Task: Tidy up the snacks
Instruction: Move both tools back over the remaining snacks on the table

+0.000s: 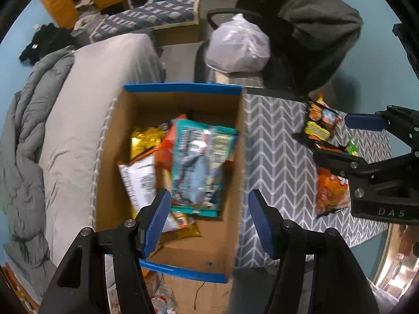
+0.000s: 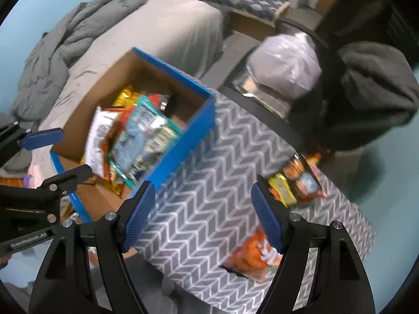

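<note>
Bedroom clutter fills the background of the left wrist view: a grey-sheeted mattress [image 1: 86, 120] with a rumpled grey comforter [image 1: 23, 136] lies off to the left of the tool, and a dark chair draped in grey fleece [image 1: 319, 23] carries a white plastic bag [image 1: 237, 45] far ahead. Pointing steeply downward, the left gripper [image 1: 208, 222] hangs over an open cardboard box with blue edges [image 1: 183, 90]; its blue pads stand apart with nothing between them. Directly ahead of the pads, inside the box, lies a teal snack bag [image 1: 201, 164] on top of a white bag [image 1: 138, 180] and a yellow bag [image 1: 145, 138]. To the right of the tool stretches a grey chevron-patterned surface [image 1: 277, 157], where an orange snack bag [image 1: 331, 196] and a small cluster of snack packets [image 1: 320, 125] lie. The right gripper [image 1: 340, 136] reaches in from the right edge above those packets, fingers spread.

From the right wrist view, the same chevron surface [image 2: 209, 209] sits straight below the right gripper [image 2: 203, 217], which also points steeply down with its pads held apart and empty. The orange bag [image 2: 254, 259] lies just by the right-hand pad, and the snack packets [image 2: 296, 183] are ahead and to the right. The box [image 2: 183, 141] stands ahead and left, the teal bag [image 2: 141, 141] showing on top of its contents. At the left edge, the left gripper [image 2: 60, 151] comes in sideways beside the box, its fingers parted.
</note>
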`<state>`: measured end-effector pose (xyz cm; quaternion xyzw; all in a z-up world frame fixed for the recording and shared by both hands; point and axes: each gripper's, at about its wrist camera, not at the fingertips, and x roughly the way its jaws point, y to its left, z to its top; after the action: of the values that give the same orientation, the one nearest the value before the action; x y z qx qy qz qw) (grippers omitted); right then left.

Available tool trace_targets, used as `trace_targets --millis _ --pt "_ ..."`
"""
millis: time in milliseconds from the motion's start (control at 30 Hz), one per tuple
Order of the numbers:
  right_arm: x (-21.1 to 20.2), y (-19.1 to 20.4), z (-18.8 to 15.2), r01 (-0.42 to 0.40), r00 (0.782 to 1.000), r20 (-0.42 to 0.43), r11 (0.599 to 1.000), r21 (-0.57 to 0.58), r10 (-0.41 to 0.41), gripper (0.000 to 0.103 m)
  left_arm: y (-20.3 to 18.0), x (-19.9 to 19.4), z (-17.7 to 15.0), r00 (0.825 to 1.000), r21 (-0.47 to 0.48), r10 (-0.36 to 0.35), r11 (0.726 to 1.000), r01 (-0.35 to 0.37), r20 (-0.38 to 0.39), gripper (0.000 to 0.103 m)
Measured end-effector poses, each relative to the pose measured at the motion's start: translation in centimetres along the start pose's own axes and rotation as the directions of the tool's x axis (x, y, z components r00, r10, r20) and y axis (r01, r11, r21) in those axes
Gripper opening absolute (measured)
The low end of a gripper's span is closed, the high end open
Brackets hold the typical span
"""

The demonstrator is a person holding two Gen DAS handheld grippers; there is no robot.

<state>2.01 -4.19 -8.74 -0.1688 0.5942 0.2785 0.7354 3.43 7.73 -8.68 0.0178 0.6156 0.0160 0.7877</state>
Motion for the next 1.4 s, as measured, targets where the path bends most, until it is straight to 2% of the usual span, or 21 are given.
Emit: trace_targets --millis 200,467,733,867,1033,1167,1400 --pt "-0.5 -4.5 -3.0 0.026 1.000 -0.017 0.995 0.091 -0.025 0.076 -4.1 0.8 0.4 1.000 0.065 -0.023 0.998 0.024 -0.018 0.063" --pt "-0.3 -9.9 -7.1 0.058 0.998 -0.050 0.975 0.213 -0.048 0.076 -8.1 2.4 0.9 0.998 0.098 -0.038 0.994 0.042 -0.049 0.064" --pt "1.2 -15.2 -10.7 0.087 0.994 -0.092 0.942 0.323 -0.060 0.076 -11.6 4.1 1.2 0.996 0.118 -0.061 0.991 0.069 -0.072 0.076" --pt "2.4 -17.5 -12.5 0.097 0.992 -0.115 0.922 0.374 -0.057 0.076 -13.1 5.1 1.2 0.993 0.119 -0.080 0.989 0.091 -0.091 0.077" --pt "4.1 -19.4 -14.1 0.091 0.990 -0.137 0.898 0.430 -0.035 0.076 -14.9 6.5 1.4 0.986 0.110 -0.106 0.987 0.120 -0.126 0.079" --pt "5.5 -20.4 -14.9 0.048 0.992 -0.125 0.871 0.488 0.015 0.076 -16.3 7.5 1.5 0.982 0.108 -0.124 0.984 0.139 -0.141 0.079" --pt "8.7 -21.0 -15.2 -0.001 0.991 -0.113 0.830 0.558 0.078 0.076 -18.7 9.2 1.5 0.981 0.138 -0.106 0.982 0.129 -0.165 0.079"
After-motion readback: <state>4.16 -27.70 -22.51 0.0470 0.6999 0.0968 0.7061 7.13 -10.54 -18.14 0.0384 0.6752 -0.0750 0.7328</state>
